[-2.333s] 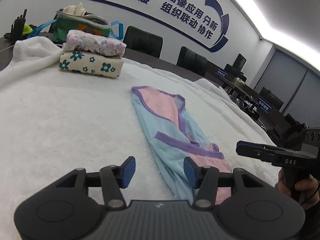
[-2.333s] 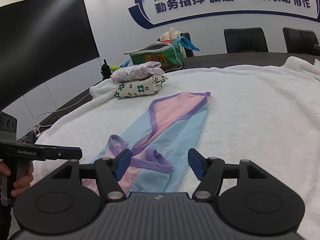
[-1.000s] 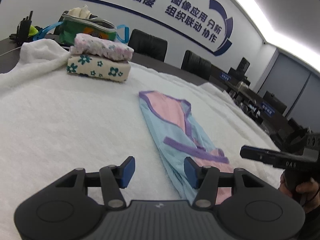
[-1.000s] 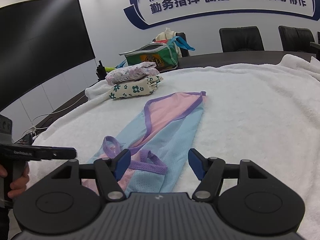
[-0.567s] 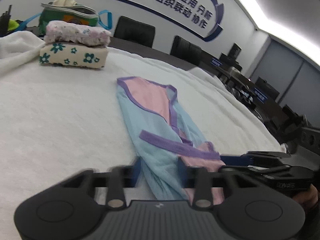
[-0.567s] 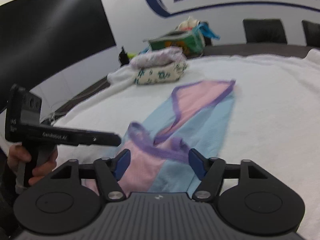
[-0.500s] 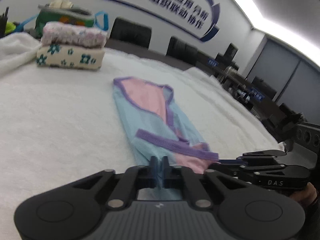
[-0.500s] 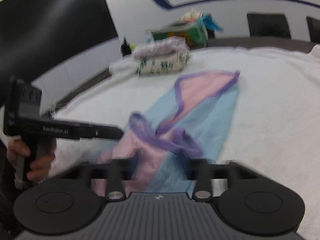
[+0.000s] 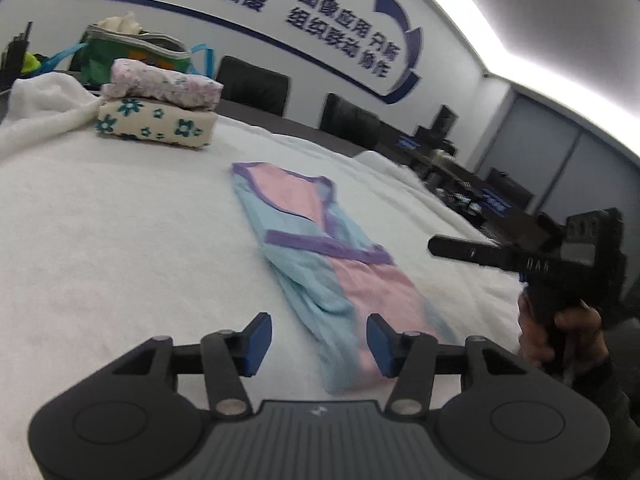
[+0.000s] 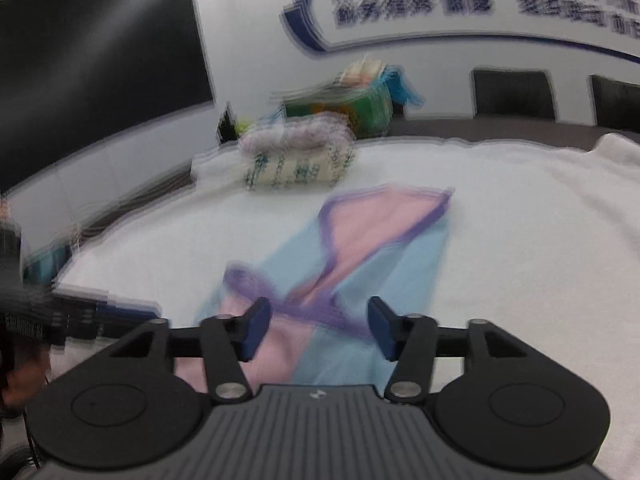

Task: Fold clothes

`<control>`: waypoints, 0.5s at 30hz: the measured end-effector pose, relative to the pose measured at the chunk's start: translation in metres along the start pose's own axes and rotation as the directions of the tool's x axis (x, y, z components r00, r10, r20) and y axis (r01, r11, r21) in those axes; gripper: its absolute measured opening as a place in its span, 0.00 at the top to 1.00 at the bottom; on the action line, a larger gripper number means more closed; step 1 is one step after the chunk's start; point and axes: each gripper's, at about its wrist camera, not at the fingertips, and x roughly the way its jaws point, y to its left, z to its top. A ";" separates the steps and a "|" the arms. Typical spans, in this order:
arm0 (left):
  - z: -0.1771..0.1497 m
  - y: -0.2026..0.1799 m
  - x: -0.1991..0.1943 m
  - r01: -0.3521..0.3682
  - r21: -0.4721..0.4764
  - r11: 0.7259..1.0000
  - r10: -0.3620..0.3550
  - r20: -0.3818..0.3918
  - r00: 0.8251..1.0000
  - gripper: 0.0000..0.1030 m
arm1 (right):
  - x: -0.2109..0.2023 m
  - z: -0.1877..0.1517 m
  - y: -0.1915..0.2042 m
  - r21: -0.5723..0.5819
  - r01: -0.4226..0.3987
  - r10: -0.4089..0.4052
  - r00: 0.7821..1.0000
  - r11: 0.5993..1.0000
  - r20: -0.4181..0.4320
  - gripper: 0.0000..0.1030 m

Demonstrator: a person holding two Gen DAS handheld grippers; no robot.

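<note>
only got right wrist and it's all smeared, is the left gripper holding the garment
observer: no. The left gripper has its jaws opening. The near end of the pink and blue garment shows in the gap, but the pads are not pressing on it.
operator: whats that stack at the back
observer: Two folded pieces: a pink floral one lying on a cream one with teal flowers.
operator: is my right gripper down on the cloth
observer: It does not look so. In the left wrist view the right gripper, jaws opening and gripping nothing, appears to hover off the white blanket, to the right of the garment.
</note>
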 end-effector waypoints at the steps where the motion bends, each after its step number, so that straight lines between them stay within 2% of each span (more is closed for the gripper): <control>1: -0.002 -0.002 -0.001 0.023 0.012 1.000 -0.023 0.003 1.000 0.50 | -0.008 -0.001 -0.003 -0.004 -0.023 0.023 1.000 1.000 0.001 0.41; 3: -0.004 -0.008 -0.001 0.044 0.044 0.998 -0.045 0.002 0.999 0.50 | -0.025 -0.004 -0.009 -0.011 -0.069 0.069 0.998 0.998 0.002 0.41; 7: -0.008 -0.016 0.008 0.029 0.076 0.997 -0.028 -0.008 1.000 0.51 | -0.035 -0.026 0.008 -0.135 -0.161 0.154 0.986 0.978 -0.063 0.40; 10: -0.009 -0.016 0.015 0.013 0.067 0.998 -0.011 -0.029 1.000 0.55 | -0.035 -0.042 0.022 -0.201 -0.177 0.156 0.981 0.964 -0.116 0.40; 12: -0.011 -0.016 0.018 -0.005 0.073 0.997 0.008 -0.042 0.999 0.68 | -0.031 -0.047 0.023 -0.191 -0.175 0.153 0.980 0.966 -0.124 0.40; 13: -0.012 -0.016 0.020 -0.017 0.077 0.997 0.020 -0.049 0.999 0.82 | -0.029 -0.049 0.022 -0.181 -0.173 0.152 0.981 0.968 -0.125 0.41; 15: -0.015 -0.015 0.022 -0.047 0.063 0.997 0.050 -0.053 0.997 0.87 | -0.024 -0.051 0.019 -0.150 -0.165 0.149 0.982 0.975 -0.113 0.42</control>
